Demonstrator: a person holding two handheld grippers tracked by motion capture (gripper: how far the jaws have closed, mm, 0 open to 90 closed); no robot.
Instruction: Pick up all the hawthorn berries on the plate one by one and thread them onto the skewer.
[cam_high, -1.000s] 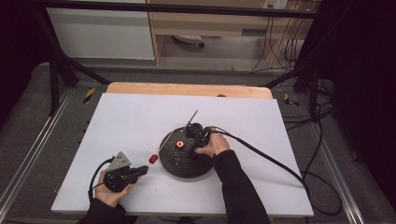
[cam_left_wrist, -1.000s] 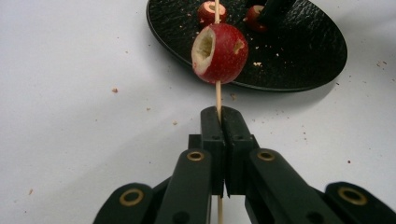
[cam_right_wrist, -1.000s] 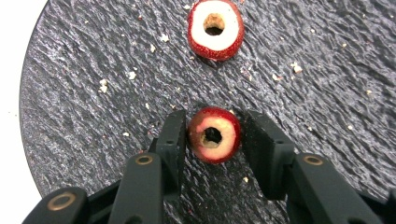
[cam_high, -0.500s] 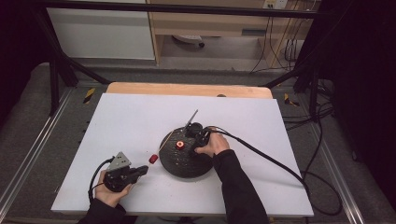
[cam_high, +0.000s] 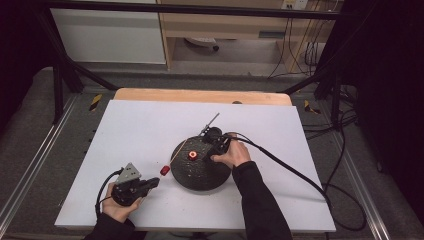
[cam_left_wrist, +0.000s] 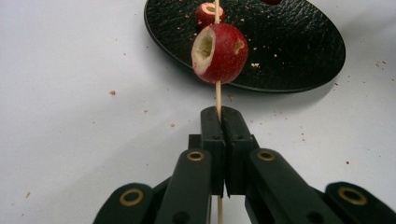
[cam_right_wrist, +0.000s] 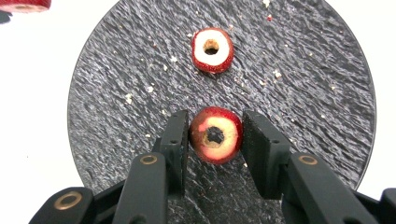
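Two grips hold unchanged: left gripper (cam_left_wrist: 219, 122) stays clamped on the skewer (cam_left_wrist: 217, 95), right gripper (cam_right_wrist: 215, 135) pinching a cored fruit (cam_right_wrist: 215, 134), ready for threading.

You're working in a lab-style recording rig. A black metal frame (cam_high: 60, 80) surrounds your white table (cam_high: 150, 125). Loose cables (cam_high: 300, 55) trail across the floor.

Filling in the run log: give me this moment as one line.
left gripper: shut on skewer with one fruit | right gripper: shut on cored fruit | plate: one loose fruit
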